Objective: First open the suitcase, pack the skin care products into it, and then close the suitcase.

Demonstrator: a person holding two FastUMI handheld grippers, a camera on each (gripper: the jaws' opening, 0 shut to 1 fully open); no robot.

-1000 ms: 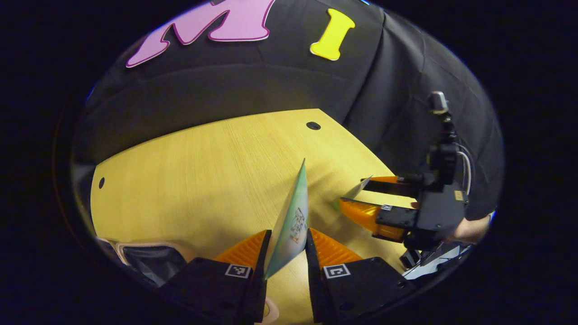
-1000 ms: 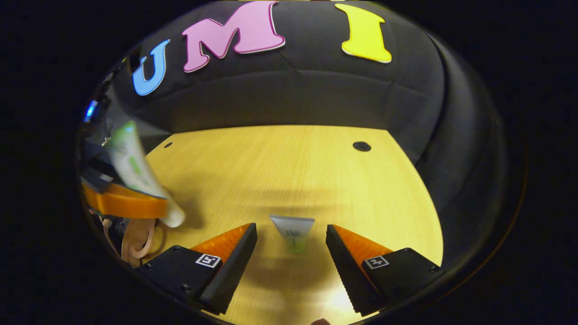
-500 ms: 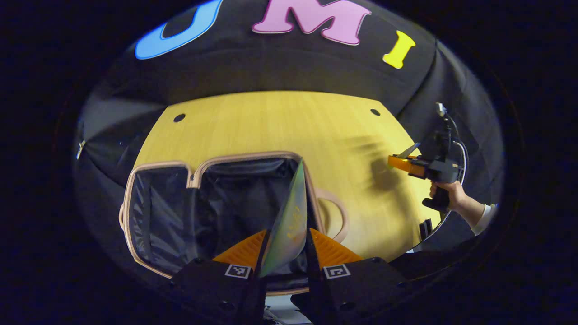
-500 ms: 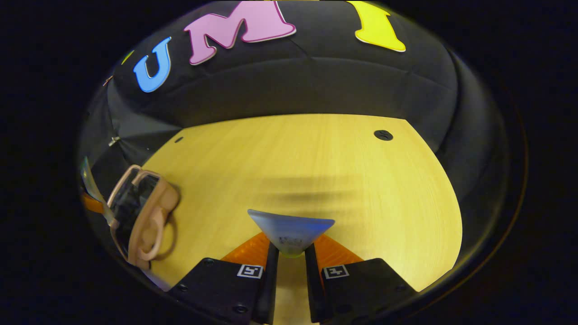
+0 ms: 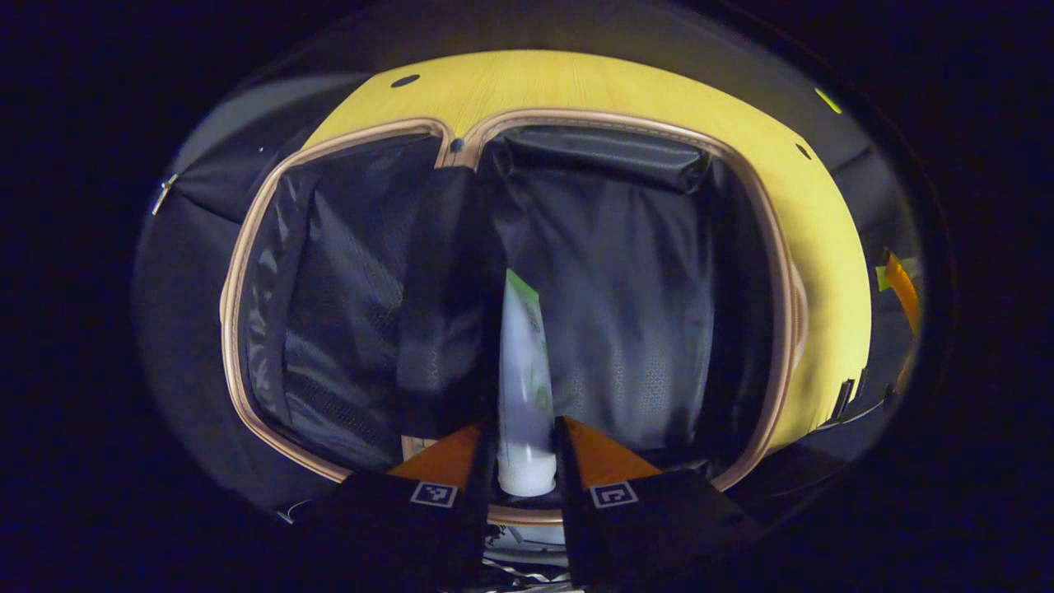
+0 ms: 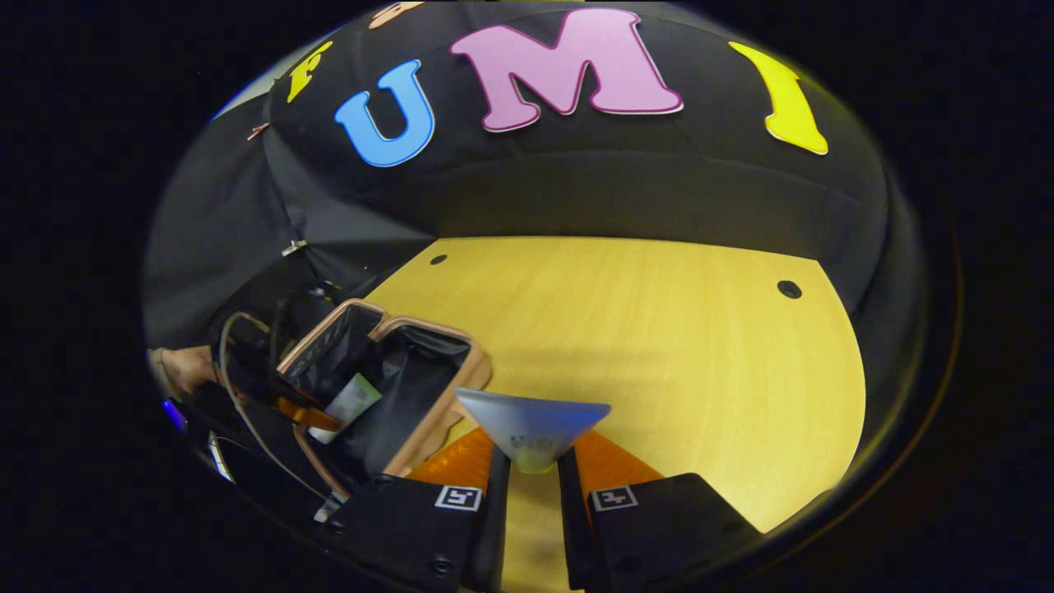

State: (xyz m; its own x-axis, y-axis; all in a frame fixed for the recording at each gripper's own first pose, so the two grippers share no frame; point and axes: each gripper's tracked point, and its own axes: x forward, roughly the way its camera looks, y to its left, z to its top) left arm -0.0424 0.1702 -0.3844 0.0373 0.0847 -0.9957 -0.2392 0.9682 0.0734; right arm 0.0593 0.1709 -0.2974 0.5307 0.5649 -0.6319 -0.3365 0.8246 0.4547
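On the left, the open suitcase (image 5: 247, 247) lies on the bench (image 6: 642, 329). The left hand-held gripper (image 5: 524, 461) hangs over its dark lining, fingers pressed on a white tube (image 5: 520, 387). To the right, the right hand-held gripper (image 6: 532, 478) pinches a grey-blue tube (image 6: 531, 424) above the bench.

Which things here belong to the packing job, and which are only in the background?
Part of the job:
- open suitcase
- white tube held by the left gripper over the suitcase
- grey tube held by the right gripper

Not part of the job:
- wooden table
- round holes in the table
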